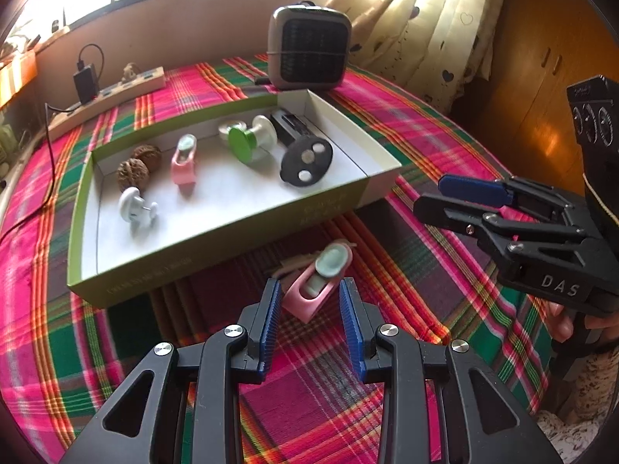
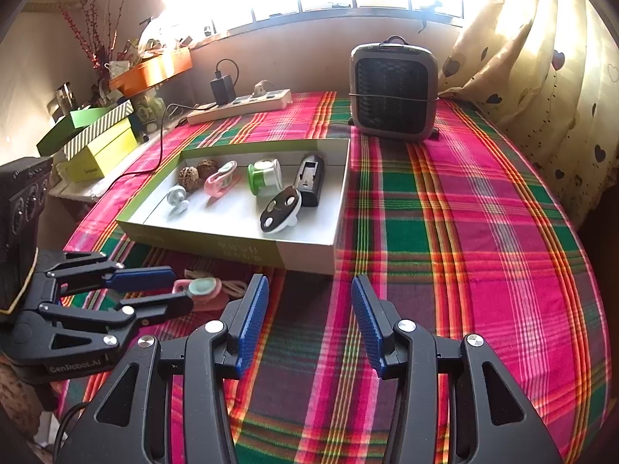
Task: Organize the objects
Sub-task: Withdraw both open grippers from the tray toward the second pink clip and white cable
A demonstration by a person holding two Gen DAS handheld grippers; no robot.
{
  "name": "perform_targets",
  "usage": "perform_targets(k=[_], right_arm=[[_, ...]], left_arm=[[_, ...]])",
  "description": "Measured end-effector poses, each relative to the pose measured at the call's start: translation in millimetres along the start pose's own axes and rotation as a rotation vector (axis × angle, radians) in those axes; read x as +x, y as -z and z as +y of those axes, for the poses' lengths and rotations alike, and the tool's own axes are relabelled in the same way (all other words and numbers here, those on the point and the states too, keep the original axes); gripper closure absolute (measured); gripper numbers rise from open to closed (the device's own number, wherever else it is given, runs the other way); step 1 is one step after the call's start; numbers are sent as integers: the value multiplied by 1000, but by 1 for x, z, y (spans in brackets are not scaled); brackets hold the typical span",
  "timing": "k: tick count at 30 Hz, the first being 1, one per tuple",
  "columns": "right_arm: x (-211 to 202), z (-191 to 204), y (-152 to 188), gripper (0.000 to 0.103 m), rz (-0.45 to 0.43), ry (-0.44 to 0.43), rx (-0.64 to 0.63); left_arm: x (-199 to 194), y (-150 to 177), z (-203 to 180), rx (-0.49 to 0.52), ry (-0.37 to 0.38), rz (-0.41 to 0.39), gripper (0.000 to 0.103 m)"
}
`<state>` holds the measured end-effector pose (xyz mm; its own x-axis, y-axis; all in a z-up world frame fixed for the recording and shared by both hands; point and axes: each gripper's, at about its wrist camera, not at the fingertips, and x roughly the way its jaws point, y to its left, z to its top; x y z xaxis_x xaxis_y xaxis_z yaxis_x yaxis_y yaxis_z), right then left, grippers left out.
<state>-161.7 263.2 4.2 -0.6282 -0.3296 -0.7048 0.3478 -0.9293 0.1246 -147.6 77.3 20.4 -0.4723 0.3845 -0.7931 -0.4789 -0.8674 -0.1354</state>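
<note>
Pink clip (image 1: 315,284) on tablecloth (image 1: 406,270) by box (image 1: 216,247) front edge; left gripper (image 1: 309,297) spread, straddling it for pickup; right gripper (image 2: 309,301) spread, empty.

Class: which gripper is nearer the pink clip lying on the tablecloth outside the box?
Left. The left gripper has its fingertips flanking the pink clip; the right gripper hangs open beside it over bare cloth.

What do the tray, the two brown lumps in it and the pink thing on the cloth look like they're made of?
Tray: likely cardboard, matte, with thin folded walls and printed green sides. Brown lumps: probably walnuts, with a wrinkled woody shell. Pink thing: seemingly moulded plastic, smooth with a slight sheen and a pale green part on top.
</note>
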Motion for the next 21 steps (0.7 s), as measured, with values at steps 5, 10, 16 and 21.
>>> perform_targets(k=[5,10,16,21], right_arm=[[-3,-5,2,57,-3,-1,8],[-4,-9,4,57,0,-1,18],[-4,-9,6,57,5,-4,19],[-3,-7,5,57,9,-12,10]], left_arm=[[3,1,-6,7,14,16,74],[12,-4,-10,13,-6,27,74],[13,-4,-14,23,-33,22,74],[12,-3,-11,15,-60,20,87]])
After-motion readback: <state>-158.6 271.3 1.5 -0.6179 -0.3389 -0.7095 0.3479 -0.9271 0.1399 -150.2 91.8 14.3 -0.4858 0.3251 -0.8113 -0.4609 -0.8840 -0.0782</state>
